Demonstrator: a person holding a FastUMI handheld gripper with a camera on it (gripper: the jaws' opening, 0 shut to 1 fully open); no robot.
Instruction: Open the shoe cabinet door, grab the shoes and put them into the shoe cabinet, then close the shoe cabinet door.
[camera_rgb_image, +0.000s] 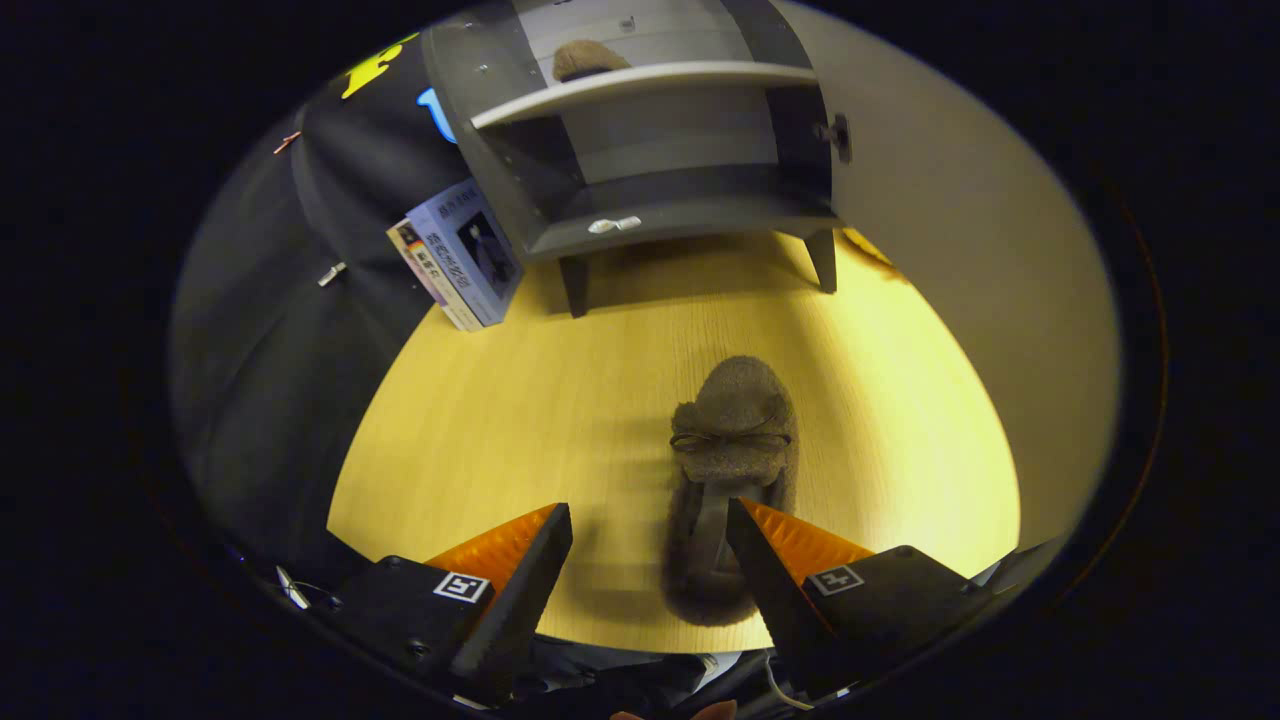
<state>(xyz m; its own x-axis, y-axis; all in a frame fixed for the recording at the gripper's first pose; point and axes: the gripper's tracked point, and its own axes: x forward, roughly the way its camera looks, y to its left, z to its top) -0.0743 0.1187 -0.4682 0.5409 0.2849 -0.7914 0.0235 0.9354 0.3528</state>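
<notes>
- Shoe (733, 470), brown and fuzzy with a small bow on top, lies on the wooden floor (480, 420), toe pointing toward the cabinet, heel end down between the fingers.
- Gripper (650, 535) fingers spread wide apart, gripping nothing; right finger tip overlaps the shoe's opening, can't tell if it touches; left finger well clear of the shoe.
- Shoe cabinet (650, 190), grey, on short legs, stands beyond the shoe with its front open; white door (980, 270) swung out to the right, dark knob (840, 137) on its edge.
- Second brown shoe (585, 60) already sits on the upper shelf (640, 85) inside the cabinet.
- Lower compartment shows a small white object (614, 225) at its front edge; too small to identify.
- Books (460, 255), a small stack, lean on the floor just left of the cabinet, against the black cloth wall (280, 330).
- Fingertips of a person (715, 711) show below the gripper.
</notes>
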